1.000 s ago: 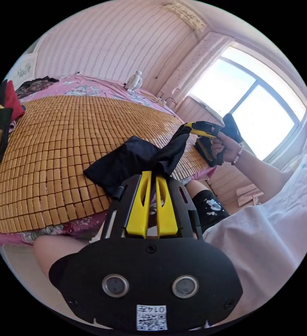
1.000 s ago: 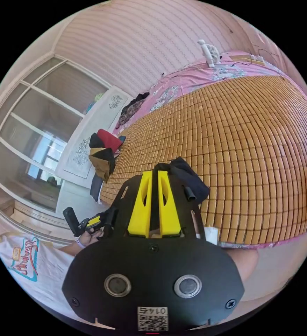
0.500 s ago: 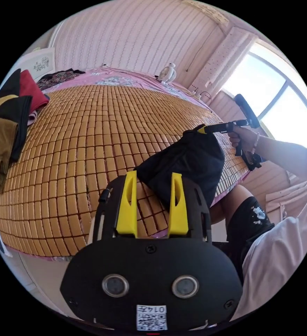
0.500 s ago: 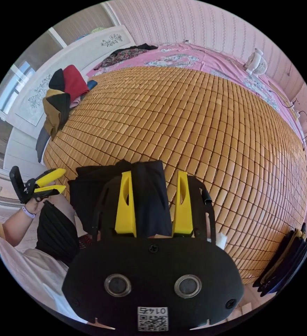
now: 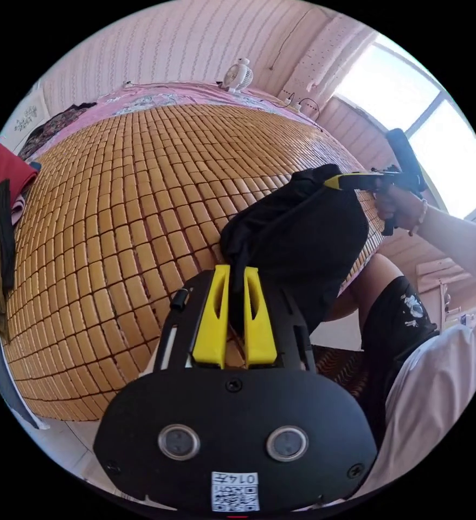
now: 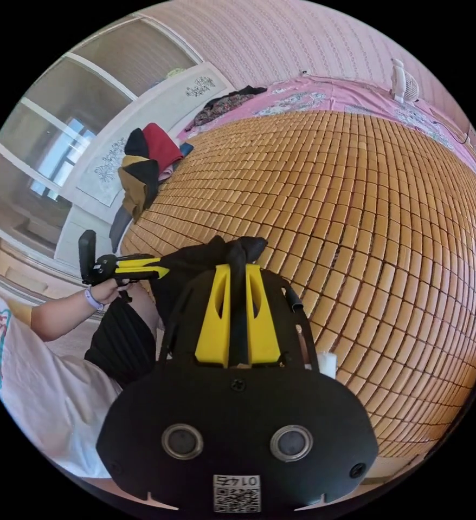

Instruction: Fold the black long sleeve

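The black long sleeve (image 5: 303, 233) hangs bunched between the two grippers at the near edge of the bed, partly over the mat. My left gripper (image 5: 236, 269) is shut on a gathered fold of it. In the left gripper view the right gripper (image 5: 333, 181), held by a hand (image 5: 403, 208), pinches the garment's far upper edge. In the right gripper view my right gripper (image 6: 238, 266) is shut on a twisted bunch of the black long sleeve (image 6: 194, 265). There the left gripper (image 6: 162, 269) grips the cloth at the left.
A woven bamboo mat (image 5: 140, 179) covers the bed, with pink bedding (image 6: 314, 97) beyond it. A pile of red, black and brown clothes (image 6: 143, 168) lies at one edge. A small white fan (image 5: 237, 76) stands at the back, near a bright window (image 5: 428, 108).
Half a second ago both grippers stood open over the black garment. Now each has shut on a bunch of it and the cloth is lifted between them.
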Demonstrator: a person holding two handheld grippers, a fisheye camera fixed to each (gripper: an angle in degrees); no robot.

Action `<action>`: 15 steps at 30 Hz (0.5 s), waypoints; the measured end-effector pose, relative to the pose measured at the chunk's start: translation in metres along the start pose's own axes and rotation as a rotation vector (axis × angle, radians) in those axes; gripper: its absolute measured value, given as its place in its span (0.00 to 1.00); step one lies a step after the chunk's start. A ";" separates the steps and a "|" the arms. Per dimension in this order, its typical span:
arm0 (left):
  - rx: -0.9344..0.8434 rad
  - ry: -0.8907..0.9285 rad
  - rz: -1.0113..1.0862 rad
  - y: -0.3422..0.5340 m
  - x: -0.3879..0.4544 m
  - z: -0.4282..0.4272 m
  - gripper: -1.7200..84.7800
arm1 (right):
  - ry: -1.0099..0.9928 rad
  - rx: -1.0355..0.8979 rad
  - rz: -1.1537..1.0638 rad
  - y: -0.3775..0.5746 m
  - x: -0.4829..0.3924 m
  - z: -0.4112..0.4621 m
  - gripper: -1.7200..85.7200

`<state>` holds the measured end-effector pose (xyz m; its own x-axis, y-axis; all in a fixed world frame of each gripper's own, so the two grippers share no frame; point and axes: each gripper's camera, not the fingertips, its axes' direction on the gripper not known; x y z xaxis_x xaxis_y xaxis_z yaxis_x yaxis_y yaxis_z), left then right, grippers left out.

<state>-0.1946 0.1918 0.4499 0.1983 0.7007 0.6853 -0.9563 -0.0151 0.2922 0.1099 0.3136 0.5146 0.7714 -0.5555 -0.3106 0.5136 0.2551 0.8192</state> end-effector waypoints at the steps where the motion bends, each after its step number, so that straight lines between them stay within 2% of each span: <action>1: 0.010 -0.013 0.024 0.001 0.005 -0.004 0.07 | -0.036 0.046 -0.017 0.016 -0.007 -0.013 0.07; 4: 0.080 -0.049 0.148 0.010 0.033 -0.031 0.06 | -0.083 0.142 -0.042 0.063 -0.022 -0.045 0.06; 10: 0.199 0.026 0.317 0.020 0.093 -0.089 0.06 | -0.166 0.354 0.048 0.173 -0.027 -0.108 0.06; 15: 0.242 0.128 0.527 -0.013 0.157 -0.098 0.06 | -0.098 0.495 0.065 0.244 -0.025 -0.171 0.06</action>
<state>-0.1720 0.3716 0.4882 -0.3320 0.6351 0.6974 -0.8395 -0.5361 0.0886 0.2800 0.5248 0.6398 0.7444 -0.6289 -0.2244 0.2079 -0.1010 0.9729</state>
